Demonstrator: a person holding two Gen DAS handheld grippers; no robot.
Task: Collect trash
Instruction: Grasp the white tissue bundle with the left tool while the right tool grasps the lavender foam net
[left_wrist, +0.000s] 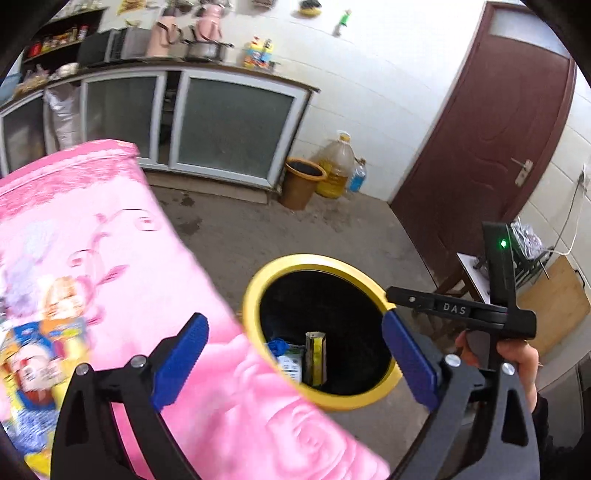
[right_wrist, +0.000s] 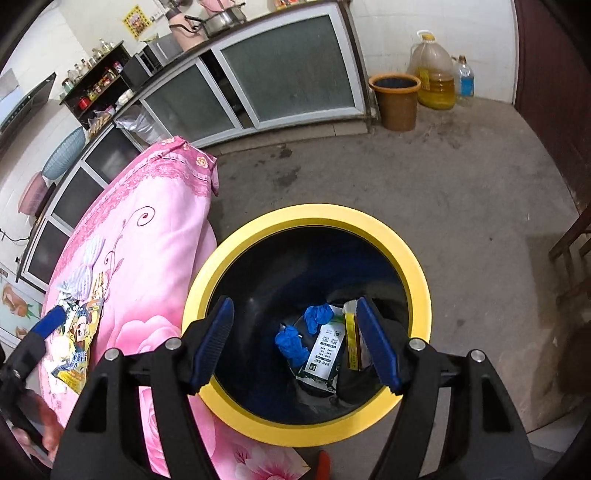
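Observation:
A yellow-rimmed bin (left_wrist: 255, 291) (right_wrist: 314, 214) stands on the floor beside a table draped in pink cloth (left_wrist: 129, 258) (right_wrist: 155, 258). Inside the bin lie blue gloves (right_wrist: 291, 339), a white-and-green packet (right_wrist: 325, 354) and a yellow carton (left_wrist: 316, 358) (right_wrist: 351, 343). My left gripper (left_wrist: 295, 319) is wide open and empty, over the table edge and the bin's rim. Open and empty too, my right gripper (right_wrist: 295, 305) points down into the bin. Colourful snack wrappers (left_wrist: 37, 354) (right_wrist: 77, 332) and a striped bit (right_wrist: 88, 266) lie on the pink cloth.
A brown bucket (left_wrist: 301, 181) (right_wrist: 397, 99), a big oil jug (left_wrist: 338, 166) and a blue bottle (right_wrist: 466, 79) stand by the wall. Glass-front cabinets (left_wrist: 229, 125) run behind the table. A dark red door (left_wrist: 498, 129) and a stool with a wooden board (left_wrist: 554, 295) are to the right.

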